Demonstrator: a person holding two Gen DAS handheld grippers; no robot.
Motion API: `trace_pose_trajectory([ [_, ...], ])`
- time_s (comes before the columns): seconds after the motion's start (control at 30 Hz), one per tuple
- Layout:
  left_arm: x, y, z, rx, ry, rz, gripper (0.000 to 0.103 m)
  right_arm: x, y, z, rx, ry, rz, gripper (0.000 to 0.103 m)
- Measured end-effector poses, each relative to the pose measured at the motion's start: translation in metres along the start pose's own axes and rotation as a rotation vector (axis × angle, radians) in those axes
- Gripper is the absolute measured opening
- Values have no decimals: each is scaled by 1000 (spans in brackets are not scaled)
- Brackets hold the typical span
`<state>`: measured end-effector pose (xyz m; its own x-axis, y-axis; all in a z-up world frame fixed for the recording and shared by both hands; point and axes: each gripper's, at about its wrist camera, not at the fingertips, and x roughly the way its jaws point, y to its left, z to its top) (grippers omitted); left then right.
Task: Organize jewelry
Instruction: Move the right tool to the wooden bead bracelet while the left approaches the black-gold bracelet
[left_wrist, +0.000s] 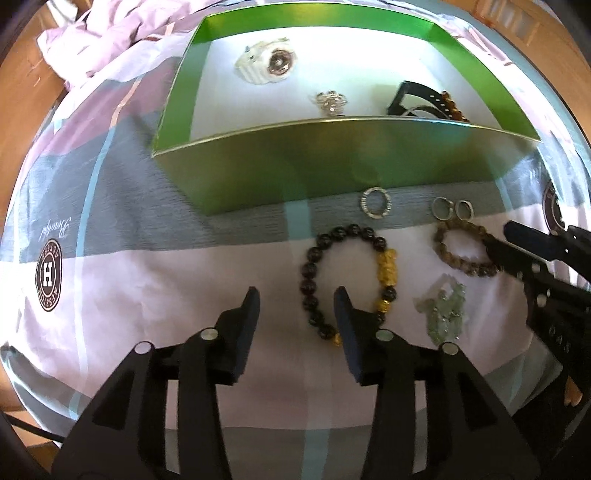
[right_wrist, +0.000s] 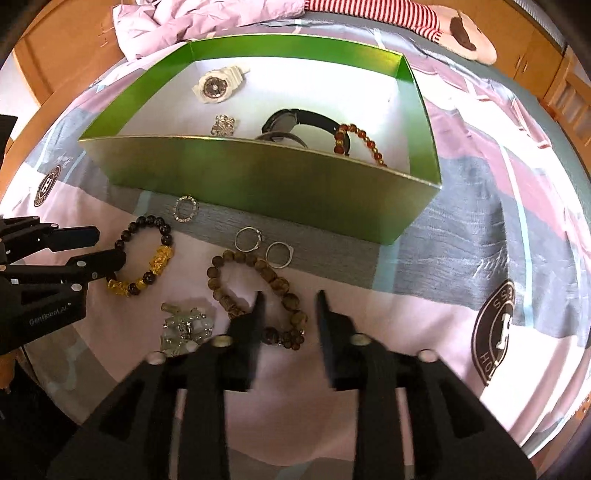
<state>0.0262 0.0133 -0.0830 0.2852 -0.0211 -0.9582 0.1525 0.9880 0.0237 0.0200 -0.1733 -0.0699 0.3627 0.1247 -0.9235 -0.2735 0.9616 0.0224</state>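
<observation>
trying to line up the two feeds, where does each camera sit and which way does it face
Left wrist: sits on the left gripper, facing steeply down at the bedsheet and black and gold bead bracelet; its own two fingers show, apart and empty, with the right gripper at its right edge.
Right wrist: sits on the right gripper, facing down over the brown bead bracelet; own fingers apart.
Shared: green box, rings, both bracelets.

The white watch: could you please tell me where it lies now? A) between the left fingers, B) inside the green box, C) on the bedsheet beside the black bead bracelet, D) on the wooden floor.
B: the white watch lies on the pale floor of the green box.
</observation>
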Motion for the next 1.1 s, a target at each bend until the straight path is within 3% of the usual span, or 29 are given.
trace_pose_trajectory([
  [0.17,11,8,8,-1,9,16,56,10,1,0,2,20,-13,31],
  [0.47,18,10,11,-8,4,22,57,17,9,2,-2,17,-24,31],
  [0.57,16,8,9,-2,-3,11,46,16,11,1,-10,14,-23,30],
  [0.63,15,5,9,7,-2,1,33,16,13,0,-14,13,-12,20],
  [0.7,13,2,8,22,-2,-5,26,14,18,-1,-22,11,-3,12],
  [0.77,12,-2,7,34,3,-15,14,13,21,-3,-27,11,4,11],
  [1.1,-4,-15,3,59,-31,8,10,-6,35,-1,-37,-52,50,11],
])
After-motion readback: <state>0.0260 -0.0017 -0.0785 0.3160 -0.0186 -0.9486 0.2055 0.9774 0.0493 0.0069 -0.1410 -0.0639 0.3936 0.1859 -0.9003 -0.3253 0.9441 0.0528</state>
